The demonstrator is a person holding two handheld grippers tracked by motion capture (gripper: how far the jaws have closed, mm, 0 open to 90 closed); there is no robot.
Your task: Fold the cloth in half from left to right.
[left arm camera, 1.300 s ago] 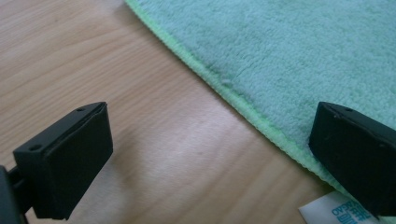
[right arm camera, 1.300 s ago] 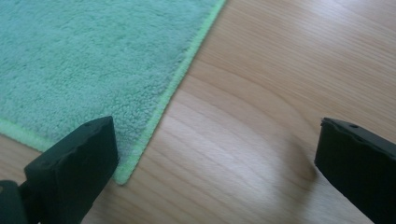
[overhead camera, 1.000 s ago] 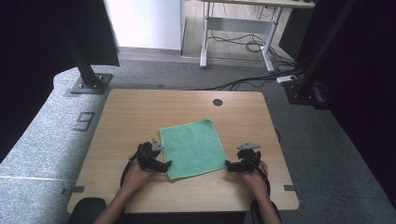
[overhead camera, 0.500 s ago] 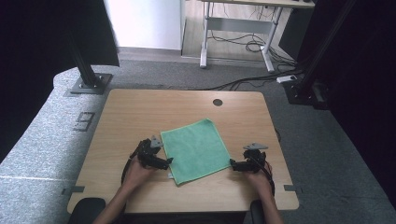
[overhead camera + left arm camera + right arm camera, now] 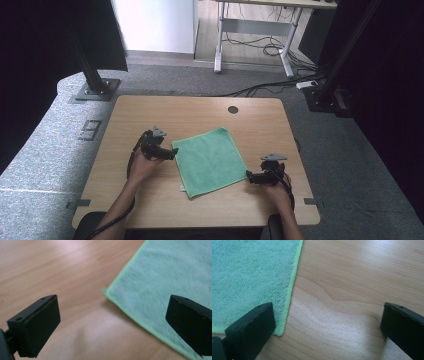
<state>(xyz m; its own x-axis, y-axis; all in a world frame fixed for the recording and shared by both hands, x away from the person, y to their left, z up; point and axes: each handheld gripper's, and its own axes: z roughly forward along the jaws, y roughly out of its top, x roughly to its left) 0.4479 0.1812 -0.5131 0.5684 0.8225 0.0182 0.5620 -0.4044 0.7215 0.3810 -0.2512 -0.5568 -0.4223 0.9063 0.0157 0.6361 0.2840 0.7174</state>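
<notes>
On table [image 5: 120, 190]: green cloth [image 5: 209, 160] flat, claws wide.

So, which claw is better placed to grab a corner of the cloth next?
Probably the left claw: its open jaws already straddle a corner of the cloth. The right claw is open too, but the corner lies by one jaw, off centre.

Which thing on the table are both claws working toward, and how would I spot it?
Start at the wooden table with a dark round hole near its far edge. Lying flat at its middle, between the left claw and the right claw, is the green cloth. It is a fuzzy square with a lighter green hem, turned slightly askew to the table's edges.
</notes>
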